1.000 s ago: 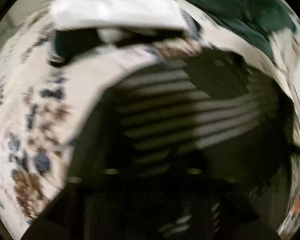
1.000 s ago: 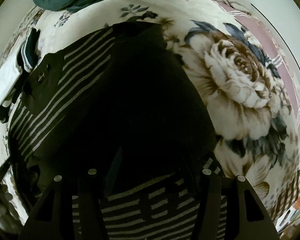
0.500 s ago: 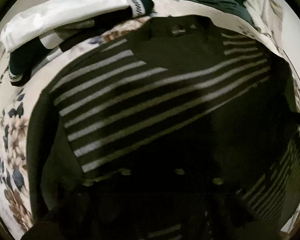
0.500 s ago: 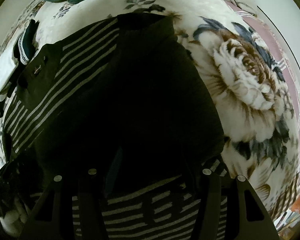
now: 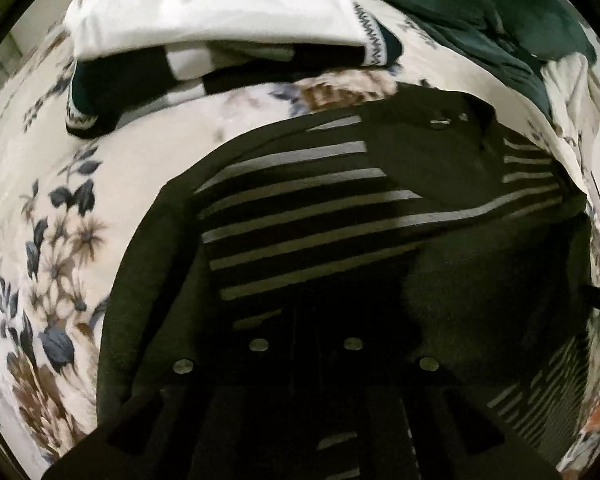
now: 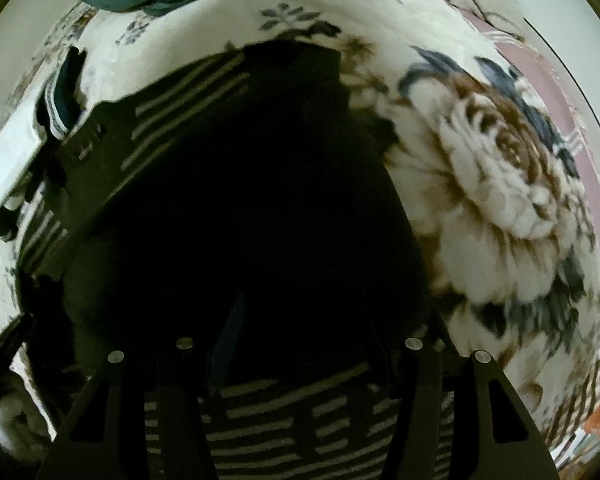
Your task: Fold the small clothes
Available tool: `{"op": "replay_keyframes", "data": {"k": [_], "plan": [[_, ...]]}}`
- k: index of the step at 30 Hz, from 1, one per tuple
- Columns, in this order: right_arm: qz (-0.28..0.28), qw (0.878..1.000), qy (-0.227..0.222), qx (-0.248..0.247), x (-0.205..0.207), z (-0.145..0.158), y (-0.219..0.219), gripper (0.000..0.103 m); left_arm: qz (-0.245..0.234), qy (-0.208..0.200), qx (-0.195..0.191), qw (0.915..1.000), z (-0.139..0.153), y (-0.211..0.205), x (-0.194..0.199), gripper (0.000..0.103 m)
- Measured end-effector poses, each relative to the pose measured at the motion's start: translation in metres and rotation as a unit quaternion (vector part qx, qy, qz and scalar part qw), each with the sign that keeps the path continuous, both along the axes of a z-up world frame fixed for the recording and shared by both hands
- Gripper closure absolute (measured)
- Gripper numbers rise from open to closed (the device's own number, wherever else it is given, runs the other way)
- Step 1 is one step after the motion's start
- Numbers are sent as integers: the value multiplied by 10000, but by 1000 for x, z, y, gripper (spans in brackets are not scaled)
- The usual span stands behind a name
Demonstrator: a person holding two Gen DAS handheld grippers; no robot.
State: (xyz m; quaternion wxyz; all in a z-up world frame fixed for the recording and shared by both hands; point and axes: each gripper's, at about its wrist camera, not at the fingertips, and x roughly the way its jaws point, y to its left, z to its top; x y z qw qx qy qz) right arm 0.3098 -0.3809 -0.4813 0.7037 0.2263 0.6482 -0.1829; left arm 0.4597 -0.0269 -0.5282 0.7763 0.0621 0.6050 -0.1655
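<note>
Gaping wide, the right gripper (image 6: 296, 364) has striped cloth of the dark shirt (image 6: 228, 208) lying between its fingers, though any pinch is unclear. How far apart the left gripper (image 5: 306, 360) stands is lost in shadow; it hovers low over the same shirt, spread on a floral blanket (image 5: 56, 208). Only the left view shows the folded white garment (image 5: 204, 12); only the right shows the big printed rose (image 6: 496, 168). A green cloth (image 5: 480, 12) lies beyond.

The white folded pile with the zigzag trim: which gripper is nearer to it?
Left. The left gripper faces the white folded pile across the striped shirt; from the right gripper it sits far left.
</note>
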Motion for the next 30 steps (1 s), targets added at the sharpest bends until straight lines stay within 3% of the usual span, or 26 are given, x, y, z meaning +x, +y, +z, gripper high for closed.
{"op": "replay_keyframes", "data": {"k": [4, 10, 15, 19, 20, 23, 25, 28, 30], "plan": [[56, 9997, -217, -54, 24, 8, -7, 44, 219, 1, 185, 9996, 2, 18, 0, 101], [267, 9995, -190, -47, 77, -10, -13, 44, 808, 513, -396, 9946, -7, 60, -2, 99], [87, 9999, -36, -113, 111, -34, -30, 44, 1131, 612, -434, 9907, -8, 83, -11, 98], [-25, 9999, -107, -74, 108, -25, -32, 43, 1395, 555, -541, 9872, 4, 107, -26, 97], [10, 9998, -180, -83, 102, -19, -30, 43, 1423, 513, -532, 9871, 8, 111, -31, 94], [97, 9998, -198, -21, 76, -9, -17, 43, 1312, 359, -608, 9888, 23, 111, -51, 71], [131, 9999, -63, 52, 54, -12, -2, 43, 1091, 290, -505, 9923, 27, 99, -61, 41], [209, 9997, 120, 43, 27, -21, 16, 43, 732, 132, 59, 9972, 22, 80, -71, 36], [244, 9995, 178, -70, 16, -25, 24, 43, 550, 26, 456, 9974, 13, 58, -57, 36]]}}
